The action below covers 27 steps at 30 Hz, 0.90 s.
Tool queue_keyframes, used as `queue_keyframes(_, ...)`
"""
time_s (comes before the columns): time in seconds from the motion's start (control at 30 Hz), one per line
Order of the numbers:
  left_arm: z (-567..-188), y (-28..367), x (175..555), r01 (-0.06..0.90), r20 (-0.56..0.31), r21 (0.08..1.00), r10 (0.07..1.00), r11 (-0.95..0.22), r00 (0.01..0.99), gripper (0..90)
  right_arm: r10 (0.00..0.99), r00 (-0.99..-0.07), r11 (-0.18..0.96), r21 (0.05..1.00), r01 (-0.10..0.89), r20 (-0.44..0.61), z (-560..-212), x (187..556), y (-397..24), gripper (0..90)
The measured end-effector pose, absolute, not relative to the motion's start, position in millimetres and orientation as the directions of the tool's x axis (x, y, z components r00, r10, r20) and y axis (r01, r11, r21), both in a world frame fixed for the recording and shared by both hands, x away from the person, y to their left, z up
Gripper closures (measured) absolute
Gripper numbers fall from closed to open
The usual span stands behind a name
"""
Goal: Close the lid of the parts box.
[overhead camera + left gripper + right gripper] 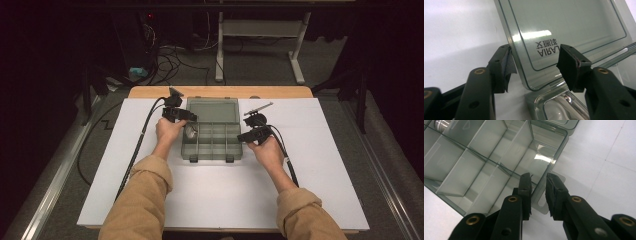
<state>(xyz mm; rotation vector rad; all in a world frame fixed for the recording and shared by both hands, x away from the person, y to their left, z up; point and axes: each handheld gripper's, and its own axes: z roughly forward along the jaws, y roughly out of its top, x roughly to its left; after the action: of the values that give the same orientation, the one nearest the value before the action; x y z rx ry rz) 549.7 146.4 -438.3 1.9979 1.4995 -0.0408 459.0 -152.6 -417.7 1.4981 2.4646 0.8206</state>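
Observation:
A clear grey compartment box [210, 156] lies on the white sheet with its lid [212, 110] swung back. My left gripper [192, 119] is at the lid's near left corner. In the left gripper view its jaws [537, 66] stand apart astride that lid corner [564, 22], the left pad against the lid's edge and the right pad off it. My right gripper [245, 136] is at the box's right side. Its jaws [539, 185] stand narrow around the box's [456, 172] right wall by a latch tab [541, 206]. A round metal piece [189, 131] sits in a left compartment.
The white sheet [310, 165] covers a wooden table [150, 92]. Both tan sleeves come in from the bottom edge, and a black cable [137, 150] trails from each gripper. Beyond the table lie floor cables and a white desk frame [297, 60].

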Motion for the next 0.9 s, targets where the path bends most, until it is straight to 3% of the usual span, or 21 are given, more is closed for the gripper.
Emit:
queue_keyframes(0.5, -420.4, 146.1, 541.0, 0.832, -0.330, 0.525, 0.859, -0.177, 0.391, 51.3, 0.861, -0.487, 0.353, 0.517, 0.780, 0.147, -417.2, 458.7, -151.2, 75.8)
queue_keyframes(0.57, -417.4, 145.5, 538.9, 0.823, -0.313, 0.535, 0.861, -0.190, 0.402, 52.0, 0.861, -0.488, 0.354, 0.517, 0.779, 0.145, -417.2, 458.7, -151.1, 75.8)
queue_keyframes(0.6, -417.1, 146.9, 540.7, 0.790, -0.262, 0.568, 0.858, -0.232, 0.441, 52.4, 0.860, -0.488, 0.355, 0.517, 0.779, 0.145, -417.2, 458.8, -151.1, 75.8)
queue_keyframes(0.63, -414.8, 144.0, 536.6, 0.813, -0.286, 0.544, 0.866, -0.207, 0.411, 52.8, 0.861, -0.488, 0.355, 0.517, 0.779, 0.145, -417.2, 458.8, -150.9, 75.8)
queue_keyframes(0.9, -407.0, 140.0, 527.6, 0.780, -0.195, 0.563, 0.874, -0.272, 0.445, 56.7, 0.863, -0.486, 0.354, 0.518, 0.779, 0.141, -417.1, 458.3, -150.3, 75.8)
